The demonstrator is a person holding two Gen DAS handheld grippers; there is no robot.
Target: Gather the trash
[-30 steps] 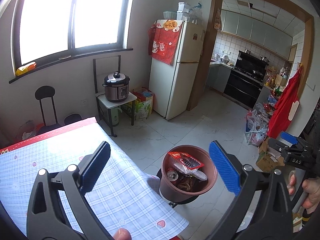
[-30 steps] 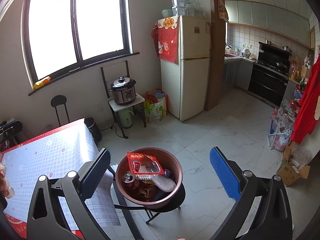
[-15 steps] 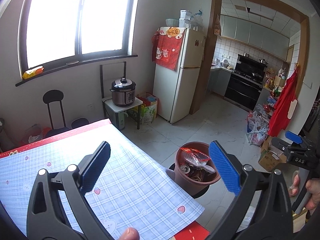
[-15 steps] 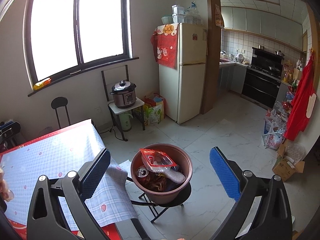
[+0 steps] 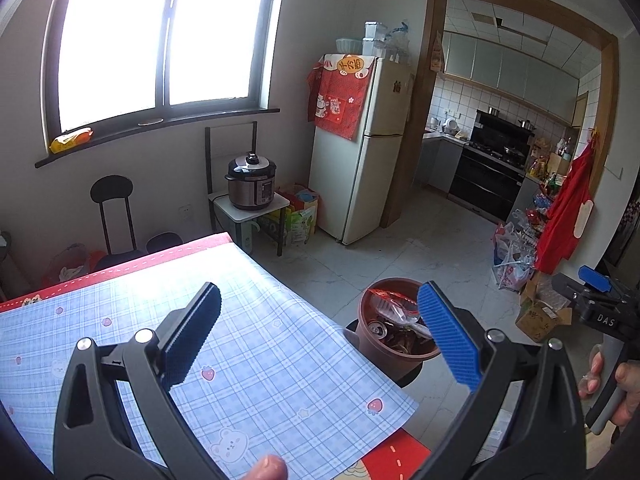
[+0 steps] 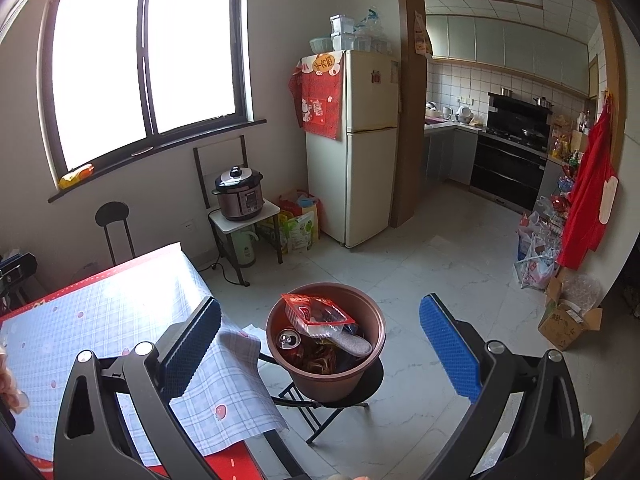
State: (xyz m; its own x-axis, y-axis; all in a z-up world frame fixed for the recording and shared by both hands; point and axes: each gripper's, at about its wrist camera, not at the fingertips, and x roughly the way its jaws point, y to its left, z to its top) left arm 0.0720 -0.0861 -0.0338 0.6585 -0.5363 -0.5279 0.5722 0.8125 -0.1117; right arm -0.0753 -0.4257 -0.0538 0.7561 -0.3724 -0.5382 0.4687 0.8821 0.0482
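A brown plastic pot [image 6: 325, 380] serves as the trash bin and stands on a black folding stool [image 6: 362, 394] beside the table. Inside it lie a red snack packet [image 6: 310, 309], a drink can [image 6: 289, 338] and other scraps. My right gripper [image 6: 320, 344] hovers open above and in front of the pot, with nothing between its blue pads. My left gripper [image 5: 320, 340] is open and empty over the table's blue plaid cloth [image 5: 256, 364]; the pot [image 5: 378, 354] sits just past the table corner, partly behind the right fingertip [image 5: 448, 340].
A fridge [image 6: 362, 148], a pressure cooker [image 6: 239, 194] on a small stand and a black chair [image 6: 114, 228] line the far wall. Bags and a cardboard box [image 6: 568, 320] crowd the right side. A hand [image 5: 624, 384] holds the right gripper's handle at the left view's edge.
Both grippers have drawn back and up from the pot, which now looks smaller and farther off. More of the table cloth shows under the left gripper. Both stay open and empty.
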